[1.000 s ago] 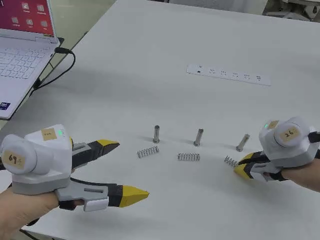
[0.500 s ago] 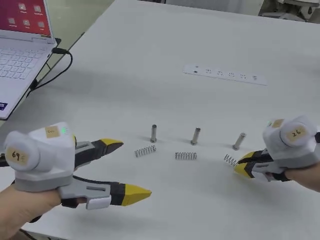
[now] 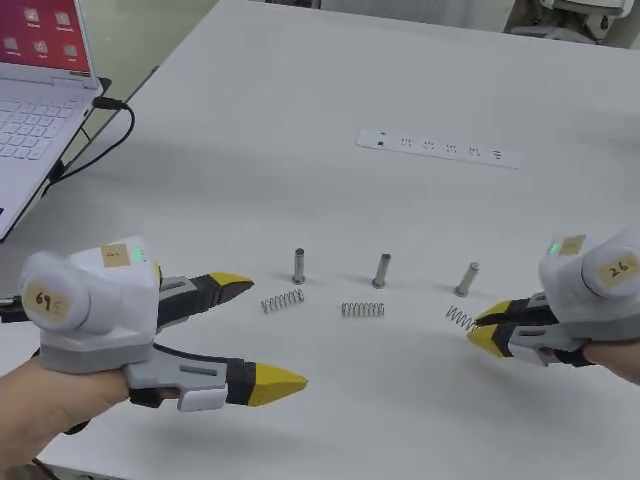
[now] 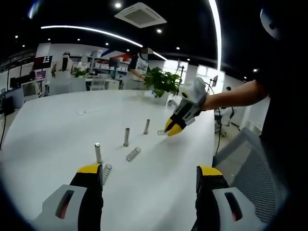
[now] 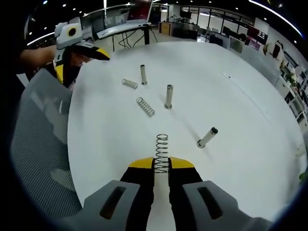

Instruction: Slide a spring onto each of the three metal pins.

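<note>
Three short metal pins stand in a row on the white table: left pin (image 3: 298,265), middle pin (image 3: 381,270), right pin (image 3: 467,279). A spring lies just in front of the left pin (image 3: 282,300) and another in front of the middle pin (image 3: 362,310). My right gripper (image 3: 481,326) is shut on the near end of the third spring (image 3: 459,318) (image 5: 161,144), just in front of the right pin (image 5: 207,137). My left gripper (image 3: 262,333) (image 4: 149,171) is open and holds nothing, to the left of the left spring (image 4: 107,171).
A white power strip (image 3: 437,149) lies flat farther back. An open laptop (image 3: 35,80) sits at the far left with a black cable (image 3: 95,150) trailing from it. The table's near edge runs just under the left gripper.
The camera has shifted. The right gripper has drawn its spring slightly rightward, closer to the right pin. The left gripper has edged toward the left spring, still open.
</note>
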`<state>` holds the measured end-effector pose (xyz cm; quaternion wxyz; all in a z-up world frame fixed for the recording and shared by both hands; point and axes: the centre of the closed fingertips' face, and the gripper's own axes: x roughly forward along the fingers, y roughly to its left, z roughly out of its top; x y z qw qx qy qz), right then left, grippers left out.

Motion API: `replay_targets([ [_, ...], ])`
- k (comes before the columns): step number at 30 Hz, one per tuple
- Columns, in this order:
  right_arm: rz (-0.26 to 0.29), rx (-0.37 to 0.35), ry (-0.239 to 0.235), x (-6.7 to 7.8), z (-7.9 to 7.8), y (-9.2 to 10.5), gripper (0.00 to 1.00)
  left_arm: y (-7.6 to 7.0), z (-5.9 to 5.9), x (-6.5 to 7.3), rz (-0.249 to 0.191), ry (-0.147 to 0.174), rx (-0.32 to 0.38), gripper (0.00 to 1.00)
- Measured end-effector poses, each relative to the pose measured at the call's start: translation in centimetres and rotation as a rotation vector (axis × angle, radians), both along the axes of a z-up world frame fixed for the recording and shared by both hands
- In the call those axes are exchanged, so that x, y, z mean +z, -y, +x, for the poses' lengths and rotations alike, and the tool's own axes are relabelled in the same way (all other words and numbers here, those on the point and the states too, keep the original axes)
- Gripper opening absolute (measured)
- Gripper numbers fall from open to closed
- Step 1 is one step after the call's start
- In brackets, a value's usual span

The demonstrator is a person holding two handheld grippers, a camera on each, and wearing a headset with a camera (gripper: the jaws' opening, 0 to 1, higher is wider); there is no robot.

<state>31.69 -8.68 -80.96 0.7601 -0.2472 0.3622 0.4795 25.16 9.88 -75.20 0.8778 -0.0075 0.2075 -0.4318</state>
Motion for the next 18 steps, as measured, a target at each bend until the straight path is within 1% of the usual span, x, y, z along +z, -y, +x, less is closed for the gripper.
replay_targets([
  [1,-0.004,0.012,0.004,0.0,-0.2,0.0,0.08,0.1,0.0,0.0,0.0,0.0,-0.003,0.76],
  [4,-0.027,0.043,0.039,0.3,-0.3,-0.3,0.08,0.4,0.1,0.0,0.002,0.003,-0.014,0.75],
  [6,-0.019,0.047,0.044,0.7,-0.4,-0.6,0.08,0.6,0.3,0.1,0.001,0.005,-0.019,0.75],
  [7,0.0,0.05,0.045,1.0,-0.5,-1.0,0.08,0.8,0.4,0.1,-0.002,0.005,-0.024,0.75],
  [9,0.013,0.059,0.049,1.4,-0.7,-1.4,0.08,1.1,0.6,0.2,-0.001,0.008,-0.032,0.75],
  [15,0.009,0.15,0.073,2.0,-1.8,-2.4,0.08,2.2,1.0,0.5,-0.006,0.017,-0.064,0.73],
  [18,0.012,0.176,0.082,2.3,-2.1,-2.7,0.08,2.6,1.2,0.6,-0.011,0.02,-0.07,0.73],
])
